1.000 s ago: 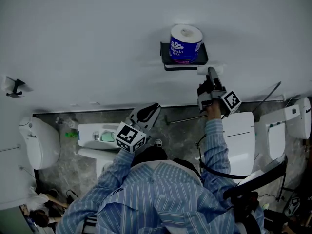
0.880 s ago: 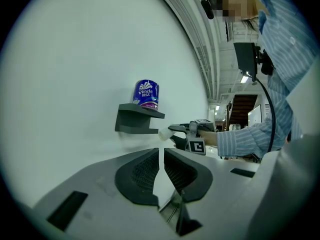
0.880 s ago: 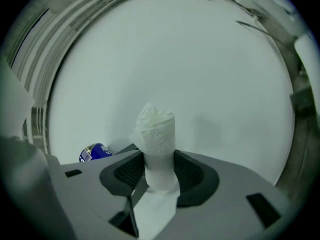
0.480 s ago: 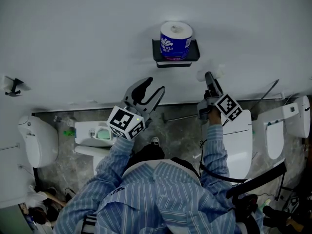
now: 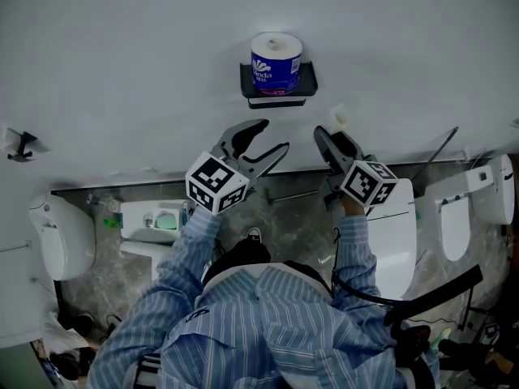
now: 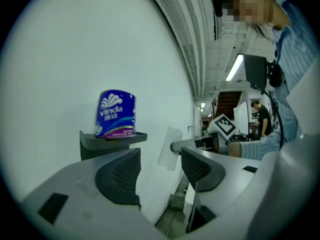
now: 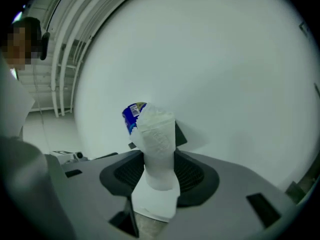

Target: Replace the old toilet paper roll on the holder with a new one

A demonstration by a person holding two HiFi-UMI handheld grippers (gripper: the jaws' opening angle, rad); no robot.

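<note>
Status of the task: partly done, by my judgement. The old roll point(image 7: 158, 146), a thin, crushed white remnant, is off the holder point(image 5: 278, 89) and clamped upright between the pads of the right claw point(image 5: 332, 133), just below and to the right of the holder in the head view. The new roll point(image 5: 276, 61), in its blue printed wrapper, stands on end on the holder's top shelf at the upper centre of that view, untouched by either claw.

The left claw point(image 5: 272, 136) sits lower left of the holder. Its jaws are opening and stand wide apart, with nothing between them. The left gripper view shows only bare wall and the right claw's load in the gap.

Outstanding: discard the old roll, take up the new roll and seat it on the holder. Whether the wrapper must come off first I cannot tell, and no view shows the holder's spindle clearly.

Surroundings: a white wall fills the upper frame, with a small fixture point(image 5: 24, 144) at far left. Toilets point(image 5: 63, 237) stand along the stone floor at the lower left and right.

Obstructions: none lies between the left claw and the new roll. The loaded right claw hangs close beside the holder and may crowd the approach.
</note>
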